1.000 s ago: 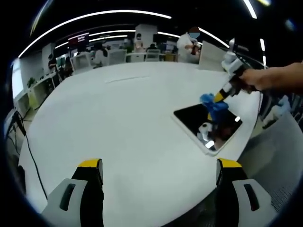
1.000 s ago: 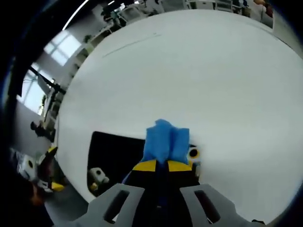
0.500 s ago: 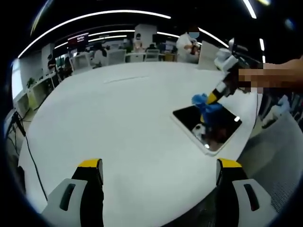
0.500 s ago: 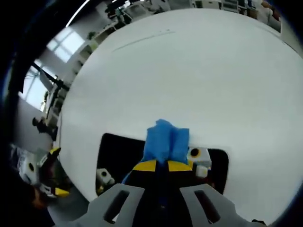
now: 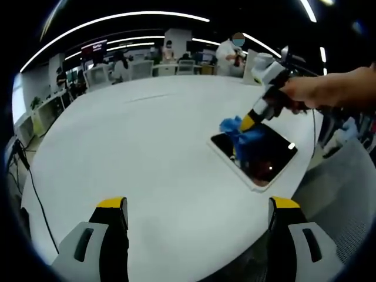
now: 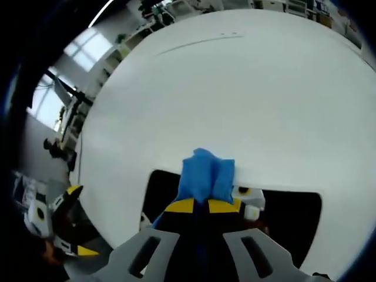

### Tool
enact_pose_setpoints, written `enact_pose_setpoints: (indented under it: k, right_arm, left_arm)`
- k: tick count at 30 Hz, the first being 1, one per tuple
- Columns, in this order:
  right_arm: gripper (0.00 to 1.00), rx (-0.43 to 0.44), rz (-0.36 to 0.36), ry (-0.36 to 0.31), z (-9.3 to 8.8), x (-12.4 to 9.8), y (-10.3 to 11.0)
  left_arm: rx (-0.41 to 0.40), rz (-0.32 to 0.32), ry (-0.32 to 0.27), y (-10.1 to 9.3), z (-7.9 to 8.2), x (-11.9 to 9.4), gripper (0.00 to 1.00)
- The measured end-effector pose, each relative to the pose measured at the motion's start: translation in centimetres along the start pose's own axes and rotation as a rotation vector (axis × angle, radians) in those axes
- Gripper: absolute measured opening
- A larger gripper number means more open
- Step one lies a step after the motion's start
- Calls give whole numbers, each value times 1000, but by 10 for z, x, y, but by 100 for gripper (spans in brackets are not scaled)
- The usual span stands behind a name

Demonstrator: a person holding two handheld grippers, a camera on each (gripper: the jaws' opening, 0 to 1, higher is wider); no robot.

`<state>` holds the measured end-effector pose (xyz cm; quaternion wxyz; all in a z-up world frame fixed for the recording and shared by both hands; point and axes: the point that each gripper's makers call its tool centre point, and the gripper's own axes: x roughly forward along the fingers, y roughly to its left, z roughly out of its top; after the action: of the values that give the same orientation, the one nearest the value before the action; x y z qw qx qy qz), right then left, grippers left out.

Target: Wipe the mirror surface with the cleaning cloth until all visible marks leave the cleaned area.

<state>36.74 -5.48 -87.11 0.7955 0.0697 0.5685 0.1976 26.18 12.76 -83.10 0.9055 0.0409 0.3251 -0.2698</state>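
My left gripper (image 5: pixel 198 218) hangs with jaws apart over the near edge of the table (image 5: pixel 135 141). Farther along, by the table's right edge, lies the mirror (image 5: pixel 267 160). My right gripper (image 6: pixel 200 205) is clamped on the blue cloth (image 6: pixel 205 174), pressing it against the mirror's (image 6: pixel 294 220) far edge.

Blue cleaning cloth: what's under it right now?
The blue cleaning cloth, clamped in the right hand-held gripper, lies over the near-left part of the mirror on the white table. Any marks beneath the cloth are covered.
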Motion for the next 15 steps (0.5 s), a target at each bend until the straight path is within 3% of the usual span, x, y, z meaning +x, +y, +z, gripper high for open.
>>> enact_pose_setpoints:
  k: [15]
  right_arm:
    - [0, -31, 45, 19, 7, 18, 46]
  left_arm:
    - [5, 4, 1, 1, -1, 1, 99]
